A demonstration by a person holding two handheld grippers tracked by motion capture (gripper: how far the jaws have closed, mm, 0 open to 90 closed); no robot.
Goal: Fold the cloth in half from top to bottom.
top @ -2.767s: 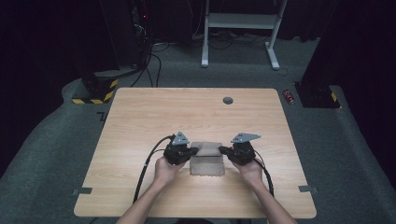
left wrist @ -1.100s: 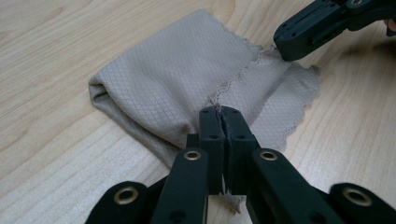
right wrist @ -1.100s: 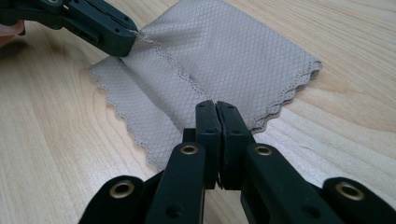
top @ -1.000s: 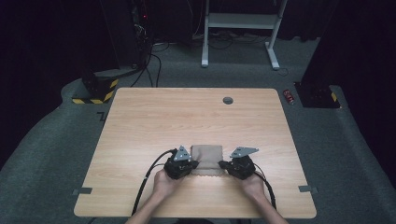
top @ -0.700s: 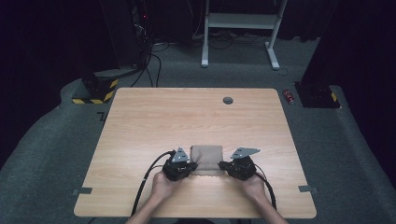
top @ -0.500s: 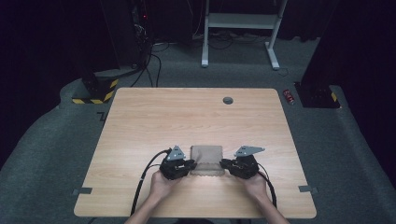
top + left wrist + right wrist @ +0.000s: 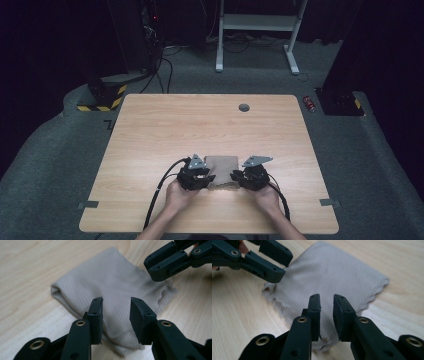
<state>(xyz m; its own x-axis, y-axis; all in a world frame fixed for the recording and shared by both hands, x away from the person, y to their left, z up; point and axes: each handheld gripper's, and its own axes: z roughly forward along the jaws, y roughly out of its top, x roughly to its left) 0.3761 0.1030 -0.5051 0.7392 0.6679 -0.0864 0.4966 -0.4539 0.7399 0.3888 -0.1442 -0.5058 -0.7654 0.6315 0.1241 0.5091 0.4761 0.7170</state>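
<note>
A folded beige cloth (image 7: 221,169) lies flat on the wooden table (image 7: 200,125), near its front edge. My left gripper (image 7: 209,178) sits at the cloth's near left corner and my right gripper (image 7: 234,178) at its near right corner. In the left gripper view the cloth (image 7: 107,282) lies under the left gripper (image 7: 116,302), whose jaws stand apart and have just been opening without pressing on it. In the right gripper view the right gripper (image 7: 327,298) hovers over the cloth (image 7: 332,275) with a narrower gap, also just opening. Each view shows the other gripper's fingers (image 7: 172,260) (image 7: 264,257) across the cloth.
A round cable hole (image 7: 244,107) is in the tabletop near the far edge. Black cables (image 7: 160,190) trail from the grippers toward the front edge. On the carpet to the right lies a small red can (image 7: 310,103). A white desk frame (image 7: 255,22) stands beyond the table.
Both hands came toward the front edge from beside the cloth to its near corners. Over the last second they kept still while the cloth settled flat between them.
</note>
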